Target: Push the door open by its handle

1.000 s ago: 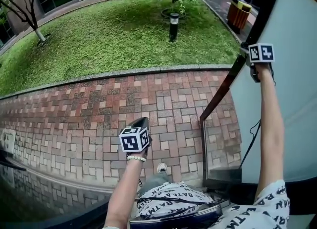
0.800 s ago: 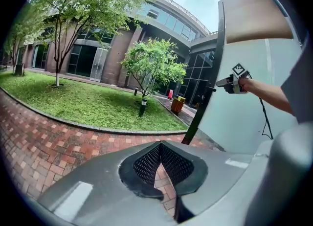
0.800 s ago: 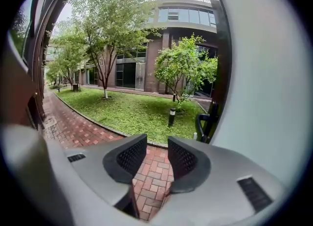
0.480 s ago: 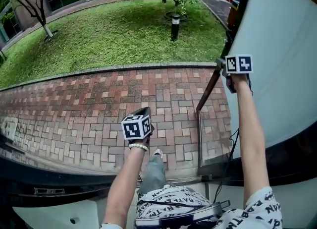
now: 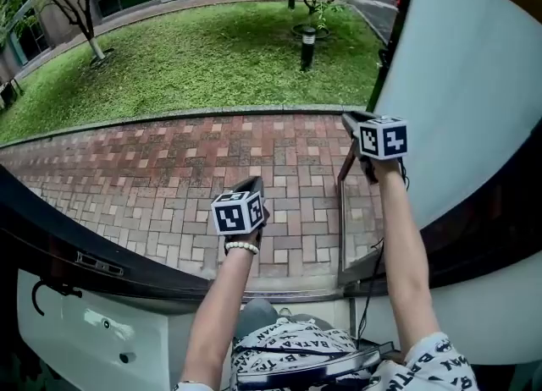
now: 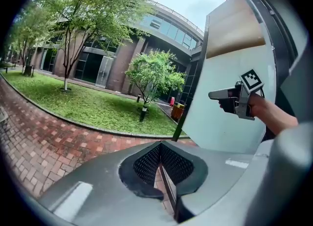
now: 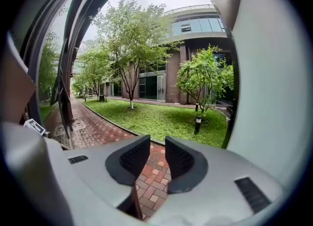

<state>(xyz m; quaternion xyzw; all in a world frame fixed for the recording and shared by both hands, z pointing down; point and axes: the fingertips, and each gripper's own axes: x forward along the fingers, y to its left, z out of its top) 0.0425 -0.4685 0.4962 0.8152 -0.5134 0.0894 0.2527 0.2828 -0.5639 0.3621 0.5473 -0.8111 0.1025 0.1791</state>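
Note:
The door's white frosted panel stands swung outward at the right, with a dark bar running down its free edge. I cannot pick out a separate handle. My right gripper hangs beside that edge at arm's length. In the right gripper view its jaws are closing with a gap left and nothing between them, the white panel at their right. My left gripper is held out over the brick path, its tips touching and nothing in them. The left gripper view shows the right gripper before the panel.
A brick path and a lawn with trees and a bollard lamp lie outside. A dark frame with a white panel crosses the lower left. The person's knees and patterned shorts show at the bottom.
The right gripper has come down and to the left, off the door's edge bar. The doorway's dark frame and white panel have come into view at the lower left. The left gripper barely moved.

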